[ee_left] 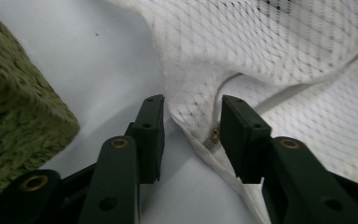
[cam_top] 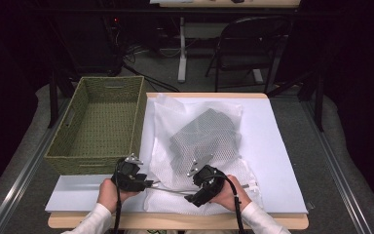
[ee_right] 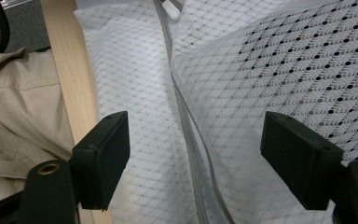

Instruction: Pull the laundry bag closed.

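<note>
Fig.: I work a white mesh laundry bag [cam_top: 199, 146] w/ a dark garment [cam_top: 202, 134] inside, flat on the table just ahead of both grippers. Left gripper [ee_left: 192, 123]: jaws part-open, straddling the bag's corner edge and small metal zip pull [ee_left: 212, 136], pads not pressing. Right gripper [ee_right: 196, 154]: jaws wide, hanging over the zip line [ee_right: 186, 121], gripping nothing. Bag looks soft, light, floppy, likely to slide on the table; I'd pinch the stiffer zip seam, not loose mesh. Basket [cam_top: 100, 124] left of the left gripper.
</note>
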`<control>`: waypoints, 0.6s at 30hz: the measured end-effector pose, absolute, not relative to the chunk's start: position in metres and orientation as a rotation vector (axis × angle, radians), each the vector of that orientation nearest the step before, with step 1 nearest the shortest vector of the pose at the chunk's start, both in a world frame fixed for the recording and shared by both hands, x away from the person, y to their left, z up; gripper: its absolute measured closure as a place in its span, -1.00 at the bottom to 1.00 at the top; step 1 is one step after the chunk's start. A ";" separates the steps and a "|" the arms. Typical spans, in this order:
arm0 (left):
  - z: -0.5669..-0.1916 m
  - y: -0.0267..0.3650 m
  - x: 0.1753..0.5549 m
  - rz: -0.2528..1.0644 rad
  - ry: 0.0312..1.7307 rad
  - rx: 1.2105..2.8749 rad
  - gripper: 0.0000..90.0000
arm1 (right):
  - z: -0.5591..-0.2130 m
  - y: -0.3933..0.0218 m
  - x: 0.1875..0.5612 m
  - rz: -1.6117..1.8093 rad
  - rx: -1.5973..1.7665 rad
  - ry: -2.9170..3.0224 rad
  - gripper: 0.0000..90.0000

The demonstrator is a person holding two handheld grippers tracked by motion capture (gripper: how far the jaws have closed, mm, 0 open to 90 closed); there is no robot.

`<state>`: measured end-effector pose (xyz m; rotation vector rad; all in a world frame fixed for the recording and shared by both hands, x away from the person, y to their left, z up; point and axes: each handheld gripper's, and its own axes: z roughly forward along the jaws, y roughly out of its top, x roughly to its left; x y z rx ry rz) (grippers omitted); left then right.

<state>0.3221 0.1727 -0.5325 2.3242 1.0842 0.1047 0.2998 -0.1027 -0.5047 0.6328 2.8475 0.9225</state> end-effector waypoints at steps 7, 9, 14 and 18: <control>-0.536 0.169 0.326 0.102 1.084 2.328 0.49 | -0.505 -0.100 0.298 0.937 0.602 2.852 -0.39; -0.537 0.170 0.327 0.087 1.076 2.330 0.54 | -0.505 -0.099 0.298 0.935 0.595 2.853 -0.37; -0.540 0.168 0.329 0.065 1.017 2.362 0.79 | -0.507 -0.096 0.297 0.929 0.589 2.855 -0.35; -0.540 0.163 0.327 0.075 0.966 2.397 0.95 | -0.508 -0.092 0.296 0.918 0.577 2.862 -0.30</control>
